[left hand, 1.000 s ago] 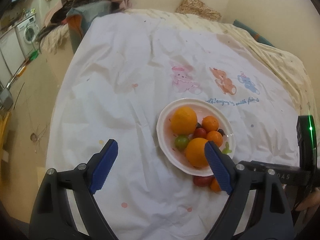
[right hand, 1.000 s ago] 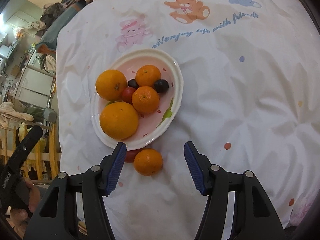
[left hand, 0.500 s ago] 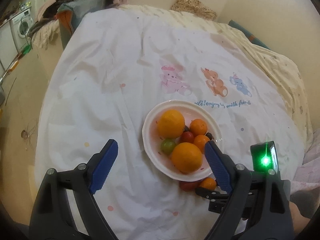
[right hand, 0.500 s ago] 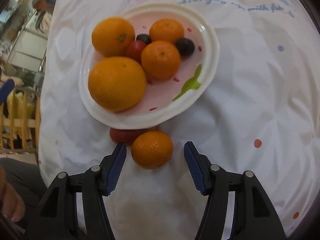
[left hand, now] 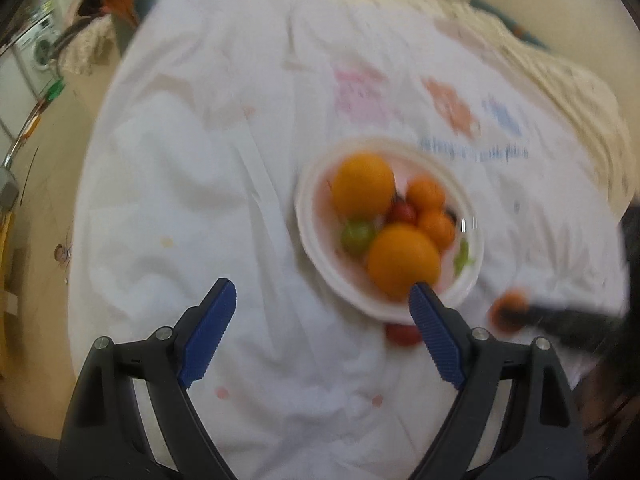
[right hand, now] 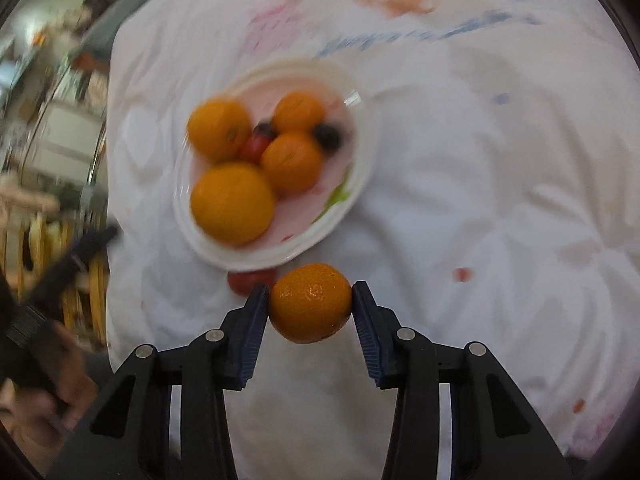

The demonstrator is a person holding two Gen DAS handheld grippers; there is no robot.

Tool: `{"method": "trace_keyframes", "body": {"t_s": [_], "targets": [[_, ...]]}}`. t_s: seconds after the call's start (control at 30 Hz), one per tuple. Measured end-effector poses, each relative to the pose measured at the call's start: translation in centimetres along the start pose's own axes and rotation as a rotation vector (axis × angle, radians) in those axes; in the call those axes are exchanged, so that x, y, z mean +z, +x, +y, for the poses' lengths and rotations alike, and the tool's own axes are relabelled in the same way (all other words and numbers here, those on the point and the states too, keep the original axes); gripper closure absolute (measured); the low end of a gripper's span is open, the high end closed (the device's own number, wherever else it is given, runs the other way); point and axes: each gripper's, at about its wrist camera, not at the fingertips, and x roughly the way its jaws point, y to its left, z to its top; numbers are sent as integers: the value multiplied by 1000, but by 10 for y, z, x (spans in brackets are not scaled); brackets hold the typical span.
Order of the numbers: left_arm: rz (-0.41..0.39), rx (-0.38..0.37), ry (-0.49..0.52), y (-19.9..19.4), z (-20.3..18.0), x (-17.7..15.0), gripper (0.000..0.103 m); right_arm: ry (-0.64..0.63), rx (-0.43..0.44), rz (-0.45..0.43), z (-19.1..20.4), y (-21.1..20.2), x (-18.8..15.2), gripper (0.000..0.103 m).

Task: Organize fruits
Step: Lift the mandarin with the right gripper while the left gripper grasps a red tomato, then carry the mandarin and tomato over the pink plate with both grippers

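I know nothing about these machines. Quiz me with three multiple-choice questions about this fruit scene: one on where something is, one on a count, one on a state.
1. Where does the red tomato outside the plate lie?
A. On the cloth by the plate's near rim
B. On the floor
C. On top of an orange

2. How many orange-coloured fruits sit in the plate?
A. Two
B. Four
C. Six

3. What are the right tongs doing?
A. Gaping over bare cloth
B. Gripping the plate rim
C. Closed on a small orange

Answers: 1 A, it rests on the white cloth against the rim. 2 B, two large and two small show. 3 C, both blue pads touch the orange's sides.
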Motion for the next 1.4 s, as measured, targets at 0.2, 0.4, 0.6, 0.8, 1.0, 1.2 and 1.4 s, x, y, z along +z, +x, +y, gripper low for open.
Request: {"method": "trace_keyframes", "body": {"t_s": [0.2, 0.4, 0.6, 0.8, 1.0, 1.2, 1.4], "targets": [[64, 10, 133, 22, -42, -30, 17, 127, 43, -111, -29, -32, 13, 58], [96, 64, 183, 47, -73, -43, 21, 179, 83, -129, -36, -38, 15, 58], [103, 94, 190, 64, -84, -42, 40, 166, 117, -121, -33, -39, 16, 58], [109, 95, 185, 71, -87, -41, 60, 155, 140, -126, -29, -40, 19, 58], [117, 43, 181, 66, -84, -41, 69, 157, 143, -124, -29, -39, 20, 58], [133, 30, 154, 49, -72, -49, 69, 150, 136, -122, -27, -38, 19, 58], [98, 27, 133, 23, -60, -51, 69, 146, 135, -125, -26, -37, 18, 58]]}}
